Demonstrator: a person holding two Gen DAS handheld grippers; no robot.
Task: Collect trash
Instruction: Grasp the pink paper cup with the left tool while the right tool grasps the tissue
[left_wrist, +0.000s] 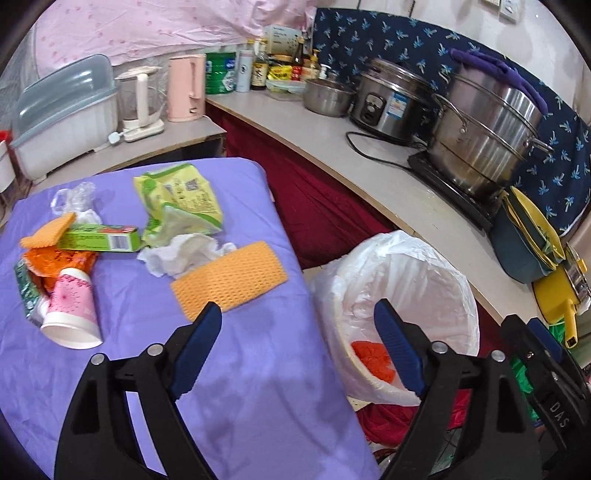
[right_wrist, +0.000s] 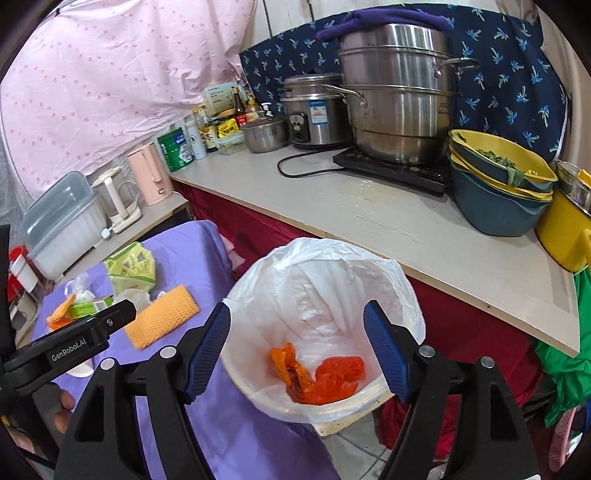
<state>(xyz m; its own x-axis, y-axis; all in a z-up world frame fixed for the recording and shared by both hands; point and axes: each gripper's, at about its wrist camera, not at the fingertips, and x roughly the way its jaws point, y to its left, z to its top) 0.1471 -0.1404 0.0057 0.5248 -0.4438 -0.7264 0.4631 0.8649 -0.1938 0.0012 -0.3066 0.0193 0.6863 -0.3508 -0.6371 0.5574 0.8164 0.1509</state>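
Right wrist view: two orange wrappers (right_wrist: 317, 376) in bin (right_wrist: 258, 398); both tongs (right_wrist: 297, 350) (left_wrist: 297, 343) spread, empty.

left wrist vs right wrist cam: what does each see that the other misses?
Only the left wrist view: the pink paper cup lying on its side, whole, and the crumpled white tissue. Only the right wrist view: the bin's bottom, with two orange wrappers, and greens in the stacked yellow bowls. Both: the purple cloth, the orange sponge, the green box, the white-lined bin and the steel pots. Each view shows its own fingers open and empty.
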